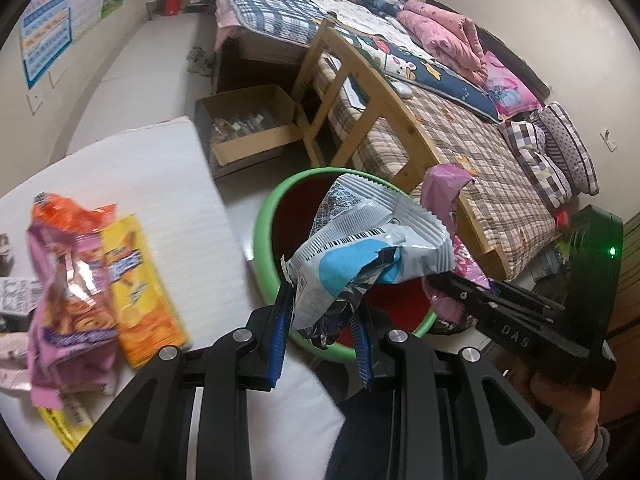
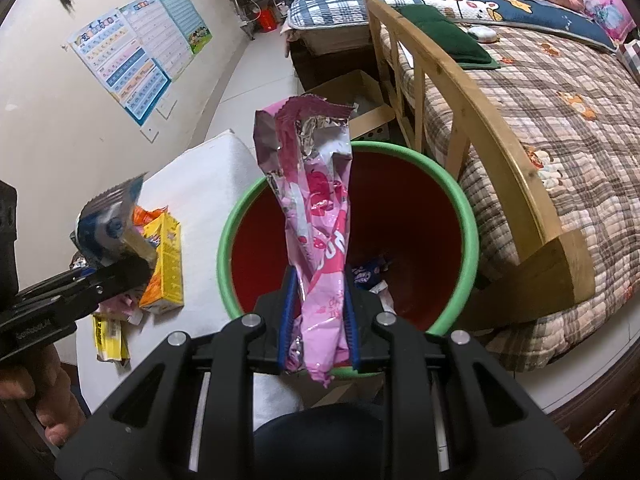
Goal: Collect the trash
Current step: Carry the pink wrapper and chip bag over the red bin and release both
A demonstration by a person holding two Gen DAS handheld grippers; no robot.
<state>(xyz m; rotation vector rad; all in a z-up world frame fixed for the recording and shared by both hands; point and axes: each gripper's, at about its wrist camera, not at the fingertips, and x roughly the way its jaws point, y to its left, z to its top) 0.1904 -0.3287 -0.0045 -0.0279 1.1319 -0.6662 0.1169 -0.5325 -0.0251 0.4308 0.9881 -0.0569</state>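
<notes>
On the white surface (image 1: pixel 152 184) at left lies a pile of trash: a crumpled purple bag (image 1: pixel 68 300) with an orange top, printed with snack rings, overlapping a flat yellow box (image 1: pixel 140 292) that carries blue lettering and an orange lower panel. Part of a yellow wrapper (image 1: pixel 64 424) shows under the pile at the near edge. Just right of the surface stands the bin (image 1: pixel 264 240), round, with a green rim and a red inner wall; the right wrist view shows a blue-and-white wrapper (image 2: pixel 370 274) lying on its bottom. The left tool (image 1: pixel 322 332) is clamped narrow on a grey bag (image 1: pixel 368 240), held over the near rim of the bin. This bag is creased and torn open at the lower end, with a crimped top seam, a barcode strip, a light-blue patch and silver foil lining exposed at the tear. The right tool (image 2: pixel 318 320) is clamped narrow on a pink bag (image 2: pixel 316 208), held upright above the bin opening. This bag is long and twisted, printed with red and white shapes, and its torn top edge is spread open to show silver foil inside. Both blue pads (image 2: pixel 289 312) press against its lower part. A wooden bed frame (image 2: pixel 472 120) with a plaid cover stands just right of the bin.
</notes>
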